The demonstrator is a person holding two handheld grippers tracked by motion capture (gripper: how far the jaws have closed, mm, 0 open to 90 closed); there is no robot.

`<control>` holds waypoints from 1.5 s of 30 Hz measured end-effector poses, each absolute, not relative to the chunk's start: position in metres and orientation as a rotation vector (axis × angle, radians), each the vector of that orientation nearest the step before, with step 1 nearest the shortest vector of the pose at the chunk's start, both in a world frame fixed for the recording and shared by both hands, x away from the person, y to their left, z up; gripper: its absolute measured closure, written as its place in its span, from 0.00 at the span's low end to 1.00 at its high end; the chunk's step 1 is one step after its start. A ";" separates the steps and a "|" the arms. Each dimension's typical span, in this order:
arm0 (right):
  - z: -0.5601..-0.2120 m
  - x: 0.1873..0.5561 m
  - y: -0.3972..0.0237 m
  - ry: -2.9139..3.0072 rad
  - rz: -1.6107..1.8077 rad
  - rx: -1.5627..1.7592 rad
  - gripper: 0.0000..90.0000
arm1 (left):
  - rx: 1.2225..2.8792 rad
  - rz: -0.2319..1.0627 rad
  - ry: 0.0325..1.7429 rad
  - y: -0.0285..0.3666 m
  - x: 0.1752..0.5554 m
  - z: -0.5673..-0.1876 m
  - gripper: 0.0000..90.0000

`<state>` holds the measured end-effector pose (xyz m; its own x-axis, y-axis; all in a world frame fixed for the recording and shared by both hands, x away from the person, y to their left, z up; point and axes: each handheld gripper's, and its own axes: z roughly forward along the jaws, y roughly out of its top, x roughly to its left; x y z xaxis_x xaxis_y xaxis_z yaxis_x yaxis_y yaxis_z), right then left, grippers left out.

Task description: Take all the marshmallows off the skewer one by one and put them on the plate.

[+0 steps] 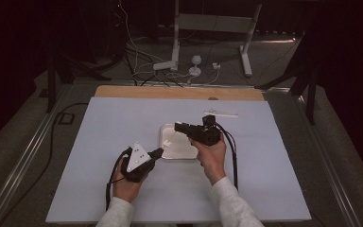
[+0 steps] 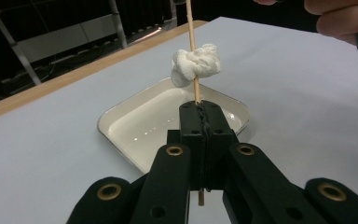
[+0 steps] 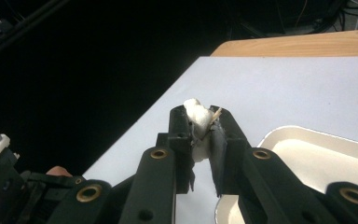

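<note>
On a pale blue table [image 1: 99,142] with a wooden far edge, a person works with a gripper in each hand above a shallow white tray [image 1: 185,150] that sits near the middle. The left gripper [image 1: 159,152], at the near left corner of the tray, has its jaws pressed tight on the lower part of a thin wooden skewer [image 2: 194,70], which stands up from the jaws and leans away; a short stub of it shows below the pads. The right gripper [image 1: 177,126] reaches in from the right over the far side of the tray, its jaws narrow and pinching a soft white marshmallow [image 3: 199,122]. In the left gripper view the marshmallow sits threaded on the skewer, above the tray. In the right gripper view the skewer tip pokes out just beside the marshmallow.
</note>
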<state>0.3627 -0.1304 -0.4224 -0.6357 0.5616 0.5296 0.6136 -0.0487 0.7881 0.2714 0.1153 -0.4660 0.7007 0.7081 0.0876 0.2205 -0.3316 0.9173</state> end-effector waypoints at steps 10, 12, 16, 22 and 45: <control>-0.421 0.367 -0.130 -2.144 -1.817 -1.369 0.89 | 1.910 0.627 0.733 0.115 0.270 -0.465 1.00; -0.420 0.367 -0.130 -2.154 -1.821 -1.379 0.89 | 1.915 0.629 0.737 0.114 0.270 -0.465 1.00; -0.421 0.367 -0.129 -2.174 -1.814 -1.395 0.89 | 1.929 0.645 0.741 0.114 0.269 -0.464 1.00; -0.424 0.369 -0.128 -2.190 -1.803 -1.421 0.89 | 1.944 0.649 0.746 0.113 0.270 -0.466 1.00; -0.425 0.368 -0.127 -2.328 -1.788 -1.512 0.94 | 2.000 0.657 0.752 0.112 0.271 -0.468 1.00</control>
